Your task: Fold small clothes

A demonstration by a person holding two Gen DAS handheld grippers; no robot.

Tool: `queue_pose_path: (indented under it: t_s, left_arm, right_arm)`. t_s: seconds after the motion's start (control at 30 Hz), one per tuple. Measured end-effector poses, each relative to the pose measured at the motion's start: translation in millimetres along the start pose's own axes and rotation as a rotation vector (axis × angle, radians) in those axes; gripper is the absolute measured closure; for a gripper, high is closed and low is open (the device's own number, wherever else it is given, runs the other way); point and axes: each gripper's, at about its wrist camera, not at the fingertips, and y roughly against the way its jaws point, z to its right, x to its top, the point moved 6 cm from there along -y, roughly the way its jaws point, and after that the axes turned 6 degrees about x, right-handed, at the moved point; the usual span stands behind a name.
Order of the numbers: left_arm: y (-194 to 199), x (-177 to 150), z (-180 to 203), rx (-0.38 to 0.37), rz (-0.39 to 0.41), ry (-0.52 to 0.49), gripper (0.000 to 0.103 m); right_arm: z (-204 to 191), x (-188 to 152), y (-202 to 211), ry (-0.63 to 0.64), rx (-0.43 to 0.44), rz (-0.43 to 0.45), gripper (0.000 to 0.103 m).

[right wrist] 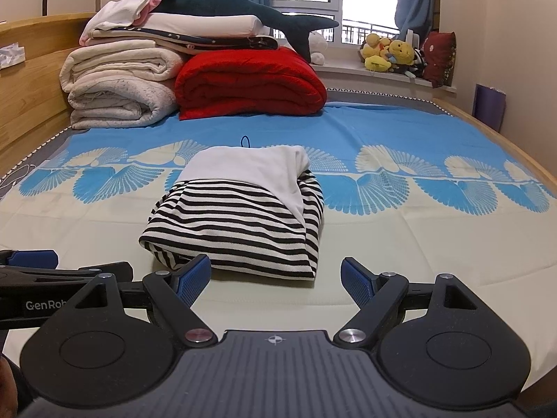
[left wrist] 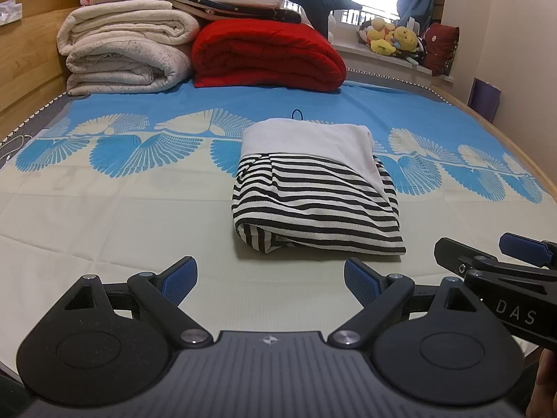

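Note:
A small garment (left wrist: 313, 188), black-and-white striped with a plain white part on top, lies folded into a compact bundle on the bed sheet (left wrist: 104, 216). It also shows in the right wrist view (right wrist: 240, 212). My left gripper (left wrist: 271, 280) is open and empty, a little in front of the bundle. My right gripper (right wrist: 275, 280) is open and empty, close to the bundle's near edge. The right gripper also shows at the right edge of the left wrist view (left wrist: 487, 254). The left gripper shows at the left edge of the right wrist view (right wrist: 52, 264).
At the head of the bed stand stacked cream blankets (left wrist: 128, 52), a red quilt (left wrist: 268, 55) and a dark plush shark (right wrist: 243, 7). Stuffed toys (left wrist: 393, 38) sit on the windowsill. A wooden bed frame (left wrist: 31, 59) runs along the left.

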Motion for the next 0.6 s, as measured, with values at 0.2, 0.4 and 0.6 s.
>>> queue_pose_path:
  t_s: [0.2, 0.4, 0.6]
  left_arm:
    - [-1.3, -0.1, -0.2, -0.001, -0.002, 0.000, 0.009]
    - [-1.5, -0.2, -0.1, -0.001, -0.003, 0.001, 0.009]
    - [-1.2, -0.2, 0.1, 0.000, -0.002, 0.001, 0.009]
  right_arm:
    - [-0.2, -0.1, -0.1, 0.000, 0.000, -0.001, 0.020]
    - [-0.4, -0.1, -0.1, 0.000, -0.001, 0.000, 0.020]
    - [-0.4, -0.1, -0.2, 0.000, -0.001, -0.001, 0.020]
